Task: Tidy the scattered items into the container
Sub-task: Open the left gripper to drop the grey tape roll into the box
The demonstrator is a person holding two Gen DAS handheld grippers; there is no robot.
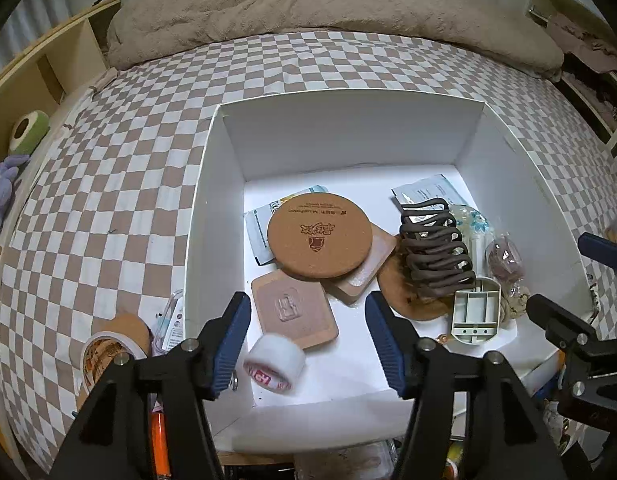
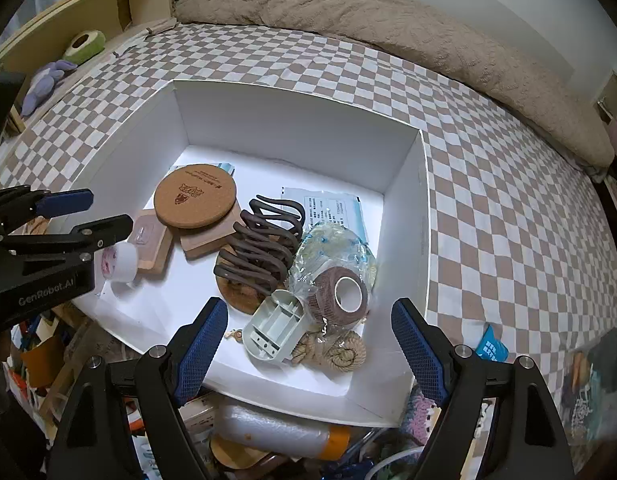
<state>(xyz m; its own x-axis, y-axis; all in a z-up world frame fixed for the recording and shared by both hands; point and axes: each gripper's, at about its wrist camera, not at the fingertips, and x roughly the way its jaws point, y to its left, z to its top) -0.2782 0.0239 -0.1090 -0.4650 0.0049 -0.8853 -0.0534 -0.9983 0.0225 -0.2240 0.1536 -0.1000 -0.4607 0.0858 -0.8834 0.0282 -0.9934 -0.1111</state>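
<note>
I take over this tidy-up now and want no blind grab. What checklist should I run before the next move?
1. Left claw open and holding nothing: ok.
2. Right claw open and holding nothing: ok.
3. White tape roll inside the white box: ok, though whether it has settled, cannot tell.
4. Room left on the box floor: ok.
5. Next item outside the box: tape roll beside its left wall, ok.
6. Path to it clear of the wall: cannot tell.

My right gripper (image 2: 308,344) hangs open over the box (image 2: 404,216), above the brown tape roll (image 2: 340,294); my left gripper (image 2: 104,216) sits open beside the white roll (image 2: 118,262).
</note>
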